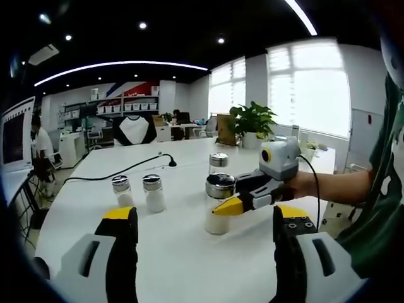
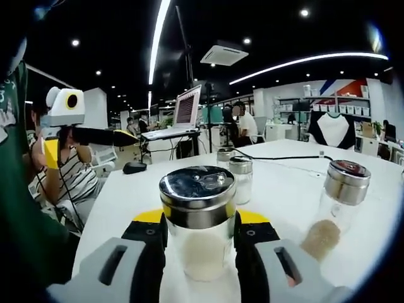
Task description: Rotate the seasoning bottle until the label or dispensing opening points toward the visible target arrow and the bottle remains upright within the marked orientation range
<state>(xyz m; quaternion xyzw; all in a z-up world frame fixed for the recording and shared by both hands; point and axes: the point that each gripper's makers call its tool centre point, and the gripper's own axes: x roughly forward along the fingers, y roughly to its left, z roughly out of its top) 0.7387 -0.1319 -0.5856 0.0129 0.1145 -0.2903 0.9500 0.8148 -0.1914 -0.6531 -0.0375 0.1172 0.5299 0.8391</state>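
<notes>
A glass seasoning bottle (image 2: 197, 252) with a shiny metal lid and white grains inside stands upright on the white table (image 1: 183, 252). My right gripper (image 2: 199, 222) is shut on it, one black jaw on either side just under the lid. In the left gripper view the same bottle (image 1: 218, 218) stands at the middle, and the right gripper (image 1: 243, 201) reaches it from the right, held by a hand. My left gripper (image 1: 206, 218) is open, its jaws wide apart in front of the bottle and touching nothing. It hangs at the upper left (image 2: 88, 136) in the right gripper view.
Two small shakers (image 1: 153, 192) stand left of the bottle and another jar (image 1: 218, 163) behind it. A jar with brown grains (image 2: 338, 202) stands to the right. A black cable (image 1: 126, 170), a potted plant (image 1: 252, 120), a laptop (image 2: 183, 110) and a mouse (image 2: 134, 167) lie farther off.
</notes>
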